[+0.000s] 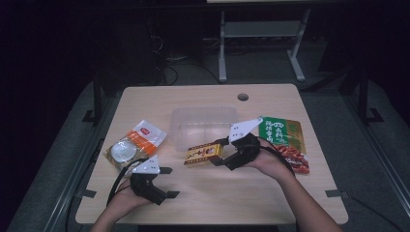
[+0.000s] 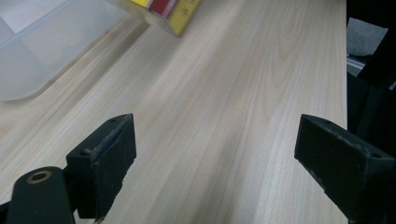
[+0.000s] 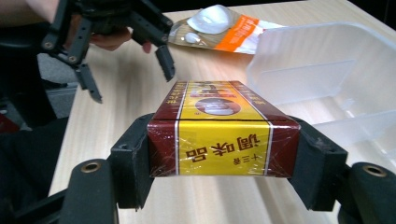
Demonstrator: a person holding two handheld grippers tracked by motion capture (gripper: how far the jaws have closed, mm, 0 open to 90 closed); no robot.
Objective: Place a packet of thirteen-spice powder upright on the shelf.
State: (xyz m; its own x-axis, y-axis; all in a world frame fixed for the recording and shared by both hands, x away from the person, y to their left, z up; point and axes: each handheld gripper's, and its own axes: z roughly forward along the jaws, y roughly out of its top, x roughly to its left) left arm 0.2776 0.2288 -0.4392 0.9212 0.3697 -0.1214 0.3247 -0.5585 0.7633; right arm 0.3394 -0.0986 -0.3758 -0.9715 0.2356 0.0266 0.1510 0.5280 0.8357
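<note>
box (image 1: 204, 153) of red and yellow sits clamped between the fingers of the right gripper (image 1: 218, 151) in the high view, held just in front of the clear plastic tub (image 1: 203, 126) near the middle of the bench (image 1: 270, 193). the right hand (image 1: 270, 162) lies over a green and red packet (image 1: 286, 140) at the right side of the bench. the left gripper (image 1: 168, 181) is near the front left edge, fingers spread apart with nothing between them, and an orange and white pouch (image 1: 135, 142) lies just behind it.

left gripper view: the two black fingers (image 2: 105, 163) stand wide apart over bare wood, gripping nothing. a corner of the tub (image 2: 42, 46) shows at the upper left, and an end of the box (image 2: 163, 11) at the top edge.

right gripper view: the fingers (image 3: 133, 158) press on both long sides of the box (image 3: 222, 126), which is lifted clear of the bench and points away from the camera. the tub (image 3: 327, 79) is just to its right, the pouch (image 3: 224, 28) farther back, and the left gripper (image 3: 126, 70) hangs open at the upper left.
</note>
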